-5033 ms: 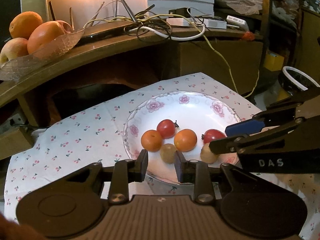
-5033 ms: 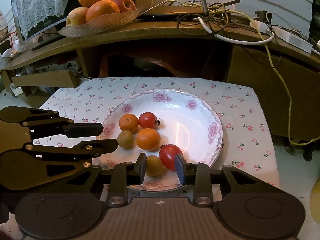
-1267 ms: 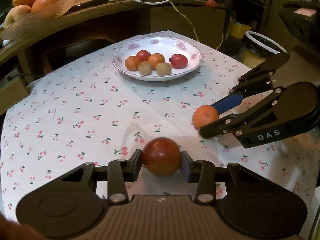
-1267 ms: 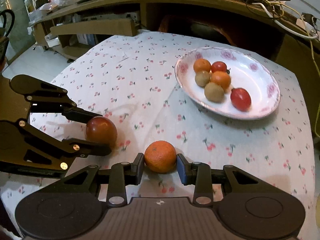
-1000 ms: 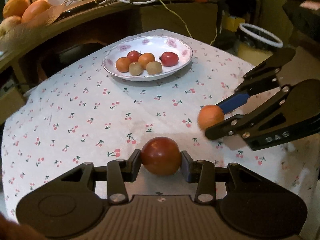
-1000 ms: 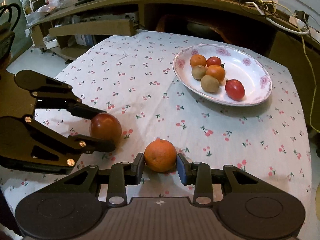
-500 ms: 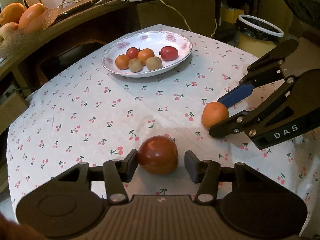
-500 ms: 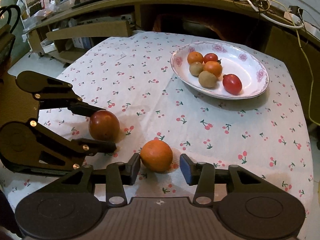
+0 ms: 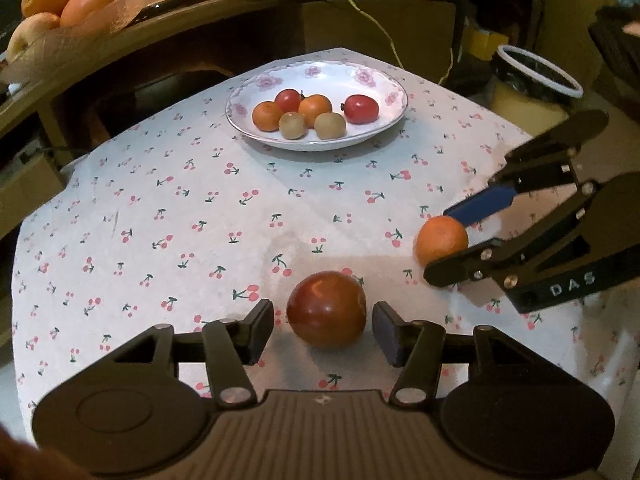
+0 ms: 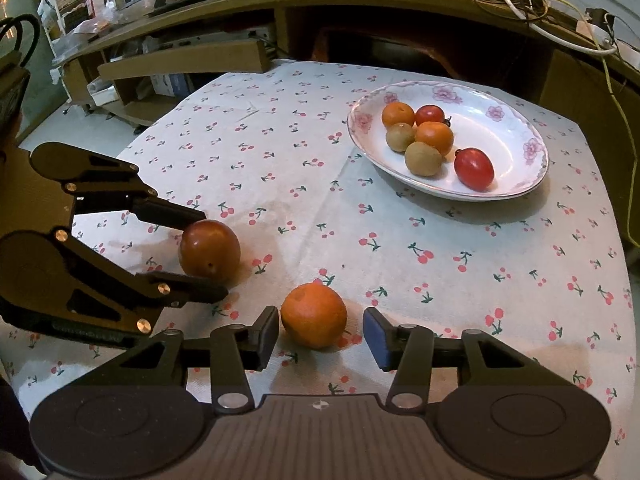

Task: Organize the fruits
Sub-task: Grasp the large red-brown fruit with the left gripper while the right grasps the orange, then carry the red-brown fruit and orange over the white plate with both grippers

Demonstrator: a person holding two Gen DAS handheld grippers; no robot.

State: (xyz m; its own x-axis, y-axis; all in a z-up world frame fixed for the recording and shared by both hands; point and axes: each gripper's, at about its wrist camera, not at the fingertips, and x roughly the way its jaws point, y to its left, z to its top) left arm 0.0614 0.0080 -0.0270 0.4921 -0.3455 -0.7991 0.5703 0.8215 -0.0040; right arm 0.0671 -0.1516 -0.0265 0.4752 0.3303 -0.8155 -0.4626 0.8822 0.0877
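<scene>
Our left gripper stands released around the round dark-red apple on the cherry-print tablecloth. At three o'clock, our right gripper flanks the orange mandarin, unclenched. At twelve o'clock sits the white floral plate of small fruits.

Right gripper spread around orange — not touching; plate beyond.

The left hand-held gripper was matte black, with a ribbed grey-brown plate flanked by two round discs, and silver screws at the linkage joints. The right hand-held gripper looked alike; one finger carried a blue pad, and white letters "DAS" marked its side.
</scene>
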